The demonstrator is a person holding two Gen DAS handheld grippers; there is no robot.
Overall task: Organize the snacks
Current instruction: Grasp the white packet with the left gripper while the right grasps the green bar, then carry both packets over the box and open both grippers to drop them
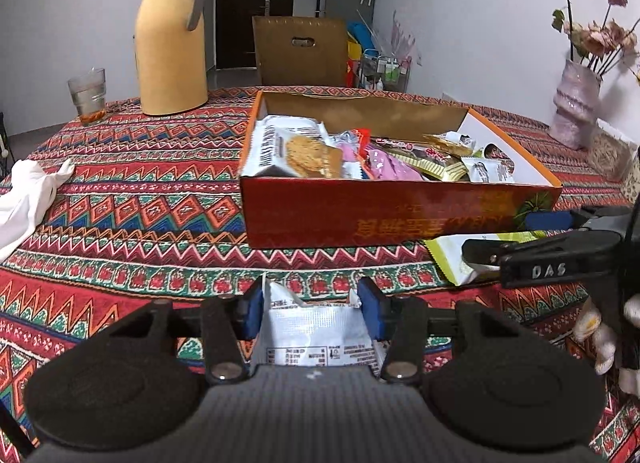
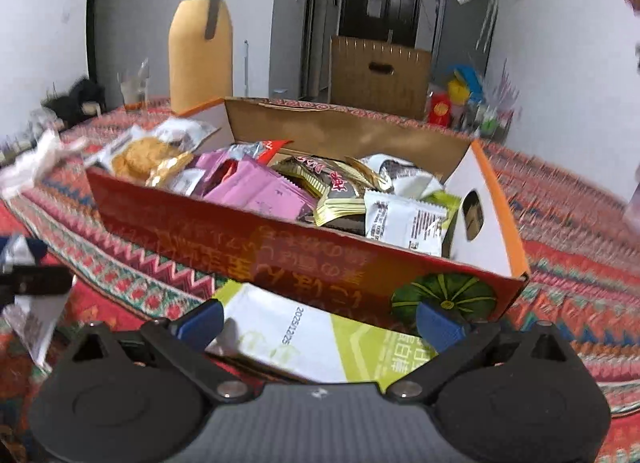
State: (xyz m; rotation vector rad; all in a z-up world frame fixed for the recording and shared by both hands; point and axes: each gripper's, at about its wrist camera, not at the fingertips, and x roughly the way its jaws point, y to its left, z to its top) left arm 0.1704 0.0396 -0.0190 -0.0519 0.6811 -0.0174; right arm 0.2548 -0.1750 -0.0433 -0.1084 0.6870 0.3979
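The left tool (image 1: 311,309) is clamped on a silver-white snack packet (image 1: 316,337), its blue pads pressing the packet's two edges just short of the orange snack box (image 1: 400,215). The right tool (image 2: 320,321) carries a green-and-white packet (image 2: 304,339) between its pads; its jaws stand wider, and the packet looks pinched across its width, right up against the box's front wall. The box sits on the bench (image 1: 140,199) with its patterned cloth and is already heaped with wrappers (image 2: 264,191). The likely trouble is the front wall: either packet, brought in too low, could catch the rim and shove the box or slip from the pads. With both tools near each other, they could also collide, and a packet dropped onto the pile may slide back out.
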